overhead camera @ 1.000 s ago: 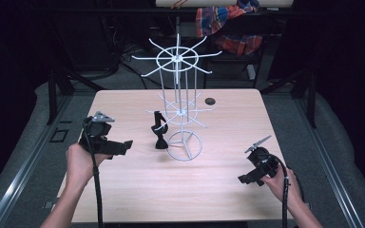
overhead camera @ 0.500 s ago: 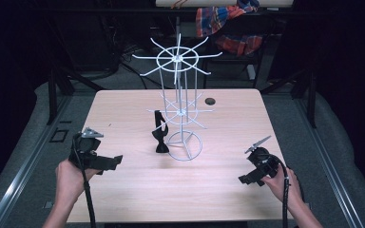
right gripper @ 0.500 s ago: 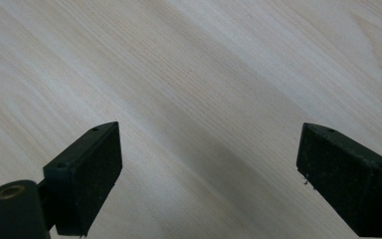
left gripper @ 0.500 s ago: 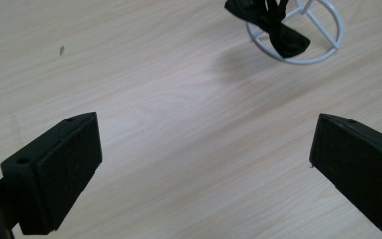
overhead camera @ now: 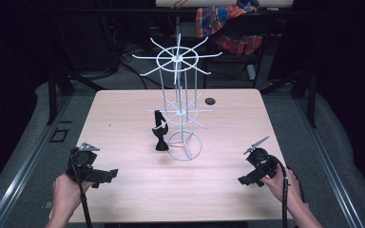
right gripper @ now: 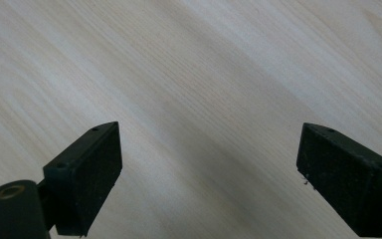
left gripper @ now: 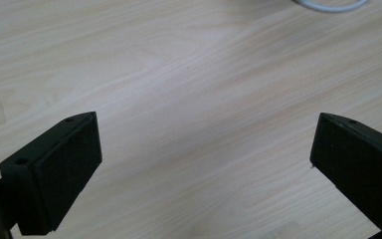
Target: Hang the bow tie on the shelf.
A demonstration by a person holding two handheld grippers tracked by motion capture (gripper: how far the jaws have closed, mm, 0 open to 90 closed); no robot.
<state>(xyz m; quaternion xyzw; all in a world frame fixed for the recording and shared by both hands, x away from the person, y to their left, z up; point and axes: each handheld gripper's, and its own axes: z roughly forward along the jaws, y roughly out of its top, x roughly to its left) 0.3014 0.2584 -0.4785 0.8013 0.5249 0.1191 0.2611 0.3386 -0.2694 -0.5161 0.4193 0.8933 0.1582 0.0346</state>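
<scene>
A white wire rack (overhead camera: 178,95) with two tiers of spoke arms stands mid-table on a ring base (overhead camera: 184,146). A small black object (overhead camera: 160,135) stands upright just left of that base, its top near a lower arm. My left gripper (overhead camera: 105,176) is low over the table's front left, and its jaws have just been opening. In the left gripper view it (left gripper: 206,144) is open over bare wood, nothing between its jaws, with a piece of the rack's base (left gripper: 328,5) at the top edge. My right gripper (overhead camera: 246,180) sits front right, open (right gripper: 206,154) over bare wood.
The light wooden table (overhead camera: 123,118) has a small dark round spot (overhead camera: 210,101) near its back edge. A plaid cloth (overhead camera: 228,23) hangs behind the table. Dark stands and cables ring the table on grey floor.
My left hand has drawn back toward the front left corner and sunk closer to the tabletop. The right hand and the rack stay as they were.
</scene>
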